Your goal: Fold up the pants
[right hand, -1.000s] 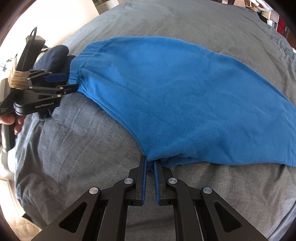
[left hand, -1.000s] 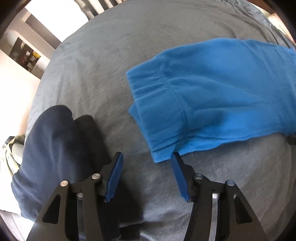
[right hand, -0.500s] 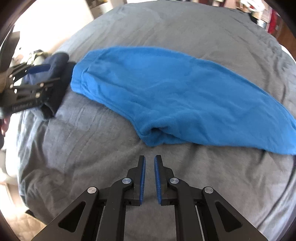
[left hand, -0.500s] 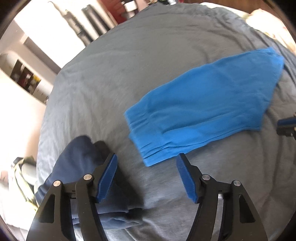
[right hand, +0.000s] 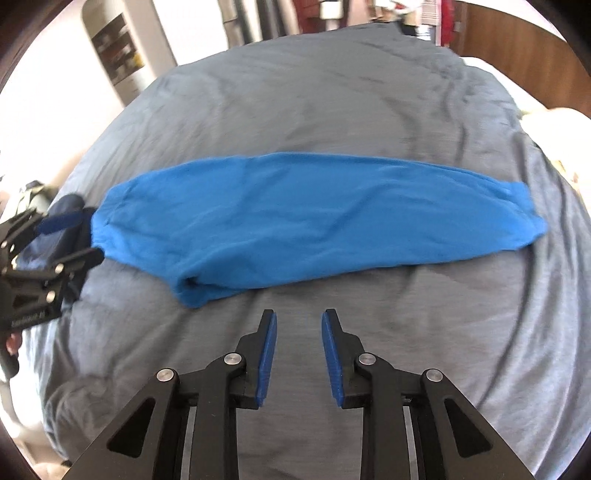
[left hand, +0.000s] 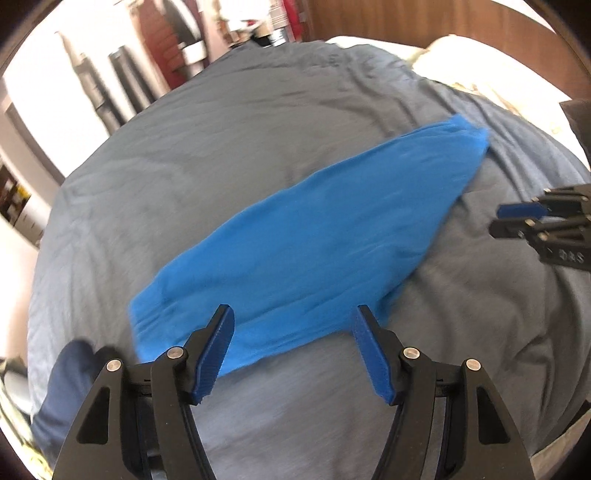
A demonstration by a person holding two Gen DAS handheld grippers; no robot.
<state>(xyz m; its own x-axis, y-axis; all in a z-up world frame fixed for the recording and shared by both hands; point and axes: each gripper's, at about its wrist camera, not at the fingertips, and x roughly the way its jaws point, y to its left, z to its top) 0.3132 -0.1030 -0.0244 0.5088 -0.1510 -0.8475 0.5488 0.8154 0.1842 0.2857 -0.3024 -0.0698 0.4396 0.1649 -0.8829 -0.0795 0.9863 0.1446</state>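
Item 1, blue pants [right hand: 303,221]: fleece, folded lengthwise into 1 long band, lying flat across the middle of the bed. Elastic waistband end at the left in the right wrist view, cuff end at the right. A thicker fold bulges at the near left edge. In the left wrist view the band [left hand: 314,236] runs from near left to far right, somewhat blurred.

Item 2, grey bedspread [right hand: 295,96]: covers the bed, creased toward the far right, bare around the pants.

Item 3, right gripper [right hand: 298,347]: above the bedspread, just near of the pants and apart from them. Jaws have just been opening; they stand a modest gap apart with nothing between them. Seen from the left wrist view at the right edge [left hand: 517,218], beside the cuff end.

Item 4, left gripper [left hand: 295,350]: jaws wide apart, empty, fingertips over the near edge of the waistband end; contact with the cloth cannot be told. Seen side-on in the right wrist view [right hand: 85,236].

Item 5, dark navy garment [left hand: 66,384]: bundled at the left, just beside the waistband.

Item 6, wooden headboard [left hand: 424,22]: far right.
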